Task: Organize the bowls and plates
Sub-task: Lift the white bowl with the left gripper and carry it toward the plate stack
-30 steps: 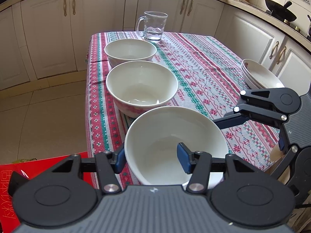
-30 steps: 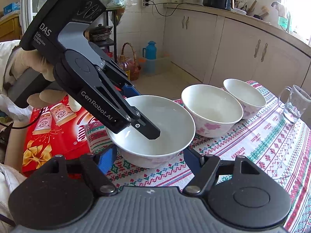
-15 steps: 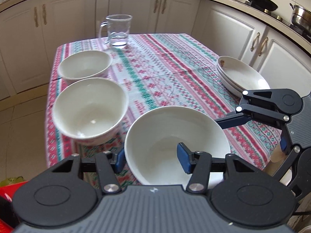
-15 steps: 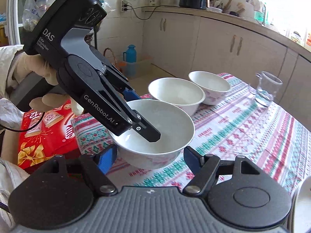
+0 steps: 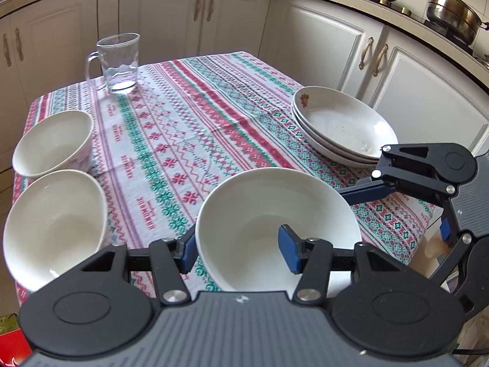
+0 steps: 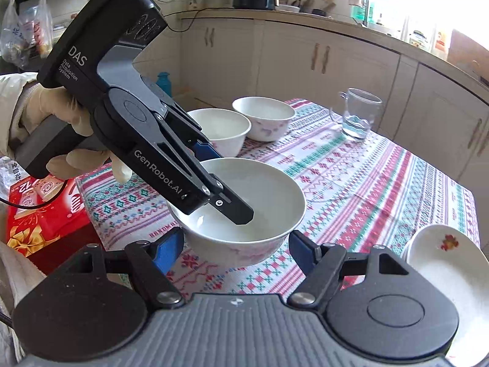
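While our two hands work over the surface (image 5: 214, 98), spread with a red, green and white patterned cloth, it carries everything else in view. Our stack of plates (image 5: 342, 128) sits near its right edge in the left wrist view, the top one marked with a small red flower. Two white bowls (image 5: 52, 143) stand side by side at the left edge, just about touching, with a glass mug (image 5: 119, 61) at the far corner, well apart from them.

We hold a third white bowl (image 5: 259, 214) close to us, between the plates and the other bowls. Our left gripper (image 5: 238, 249) pinches its near rim, one finger inside the bowl and one against the outer wall. Our right gripper (image 6: 237, 249) straddles the same bowl from the other side, its blue pads standing at either side of the wall; we cannot tell whether they press on it. A gloved hand (image 6: 61, 116) carries the left gripper.
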Action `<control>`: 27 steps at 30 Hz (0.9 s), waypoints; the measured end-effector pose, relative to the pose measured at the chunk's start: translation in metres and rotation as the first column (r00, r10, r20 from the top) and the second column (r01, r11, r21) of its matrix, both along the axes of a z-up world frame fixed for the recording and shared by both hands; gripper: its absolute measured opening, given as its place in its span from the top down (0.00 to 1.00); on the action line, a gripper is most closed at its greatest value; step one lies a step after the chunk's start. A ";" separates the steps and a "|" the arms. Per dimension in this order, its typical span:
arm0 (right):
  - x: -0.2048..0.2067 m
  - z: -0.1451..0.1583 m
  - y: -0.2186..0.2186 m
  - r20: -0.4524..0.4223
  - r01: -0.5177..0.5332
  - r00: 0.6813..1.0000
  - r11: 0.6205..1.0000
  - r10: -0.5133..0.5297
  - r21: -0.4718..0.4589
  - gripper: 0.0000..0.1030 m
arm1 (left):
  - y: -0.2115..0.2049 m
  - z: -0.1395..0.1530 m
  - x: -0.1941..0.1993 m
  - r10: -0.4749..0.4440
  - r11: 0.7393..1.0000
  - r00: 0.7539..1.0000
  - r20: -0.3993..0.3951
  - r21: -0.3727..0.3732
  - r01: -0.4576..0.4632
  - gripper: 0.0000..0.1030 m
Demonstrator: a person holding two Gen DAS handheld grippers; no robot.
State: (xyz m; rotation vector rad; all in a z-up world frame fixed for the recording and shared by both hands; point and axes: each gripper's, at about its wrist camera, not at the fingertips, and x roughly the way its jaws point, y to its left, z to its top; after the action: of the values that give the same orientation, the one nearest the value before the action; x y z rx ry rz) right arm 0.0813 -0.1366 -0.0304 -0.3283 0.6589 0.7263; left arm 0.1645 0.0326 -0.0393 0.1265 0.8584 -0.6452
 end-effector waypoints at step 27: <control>0.012 -0.014 -0.014 -0.037 0.051 0.998 0.999 -0.050 0.014 0.17 | -0.011 -0.011 0.011 -0.013 1.000 1.000 0.012 -0.007 0.013 0.28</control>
State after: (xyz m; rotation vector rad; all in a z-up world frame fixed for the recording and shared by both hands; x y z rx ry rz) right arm 0.0929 -0.1509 -0.0447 -0.2840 0.6934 0.6900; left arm 0.1756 0.0211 -0.0501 0.1294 0.8444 -0.6591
